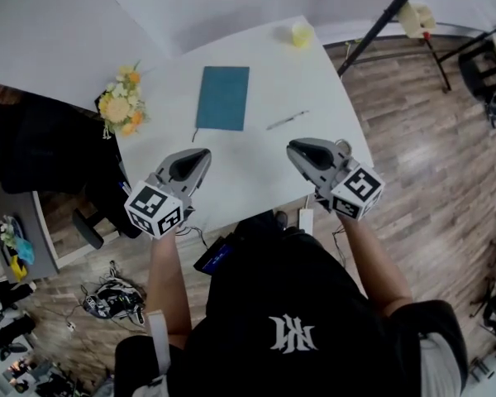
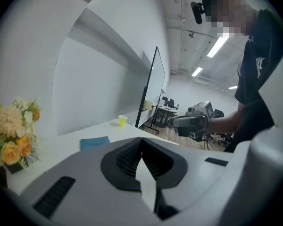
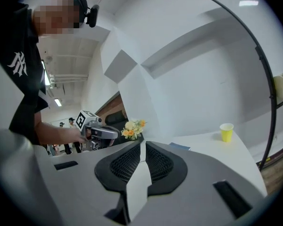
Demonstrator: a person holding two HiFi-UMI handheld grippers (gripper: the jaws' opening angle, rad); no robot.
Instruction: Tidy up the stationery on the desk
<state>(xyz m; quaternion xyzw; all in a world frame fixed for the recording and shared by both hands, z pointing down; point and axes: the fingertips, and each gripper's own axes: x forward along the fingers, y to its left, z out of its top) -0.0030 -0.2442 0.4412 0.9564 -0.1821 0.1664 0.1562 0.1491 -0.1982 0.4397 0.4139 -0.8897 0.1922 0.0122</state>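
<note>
- My left tongs (image 1: pixel 201 157) and right tongs (image 1: pixel 294 148) are both clenched on nothing, over the near edge of the white surface (image 1: pixel 256 180).
- The pen (image 1: pixel 288 120) lies ahead of my right tongs, slanting near-left to far-right. Can't tell which end's the tip.
- The teal notebook (image 1: pixel 223 98) lies flat to its left, long side running away from me.

- A bouquet of yellow and cream flowers (image 1: pixel 120 102) is set at the left edge of the white desk (image 1: pixel 256 164).
- A small yellow paper cup (image 1: pixel 301 33) is stood at the desk's far right corner.
- A slanted black pole (image 1: pixel 388 19) is seen beyond that corner, above the brown wooden plank floor (image 1: pixel 430 139).
- A black chair (image 1: pixel 41 151) is placed left of the bouquet.
</note>
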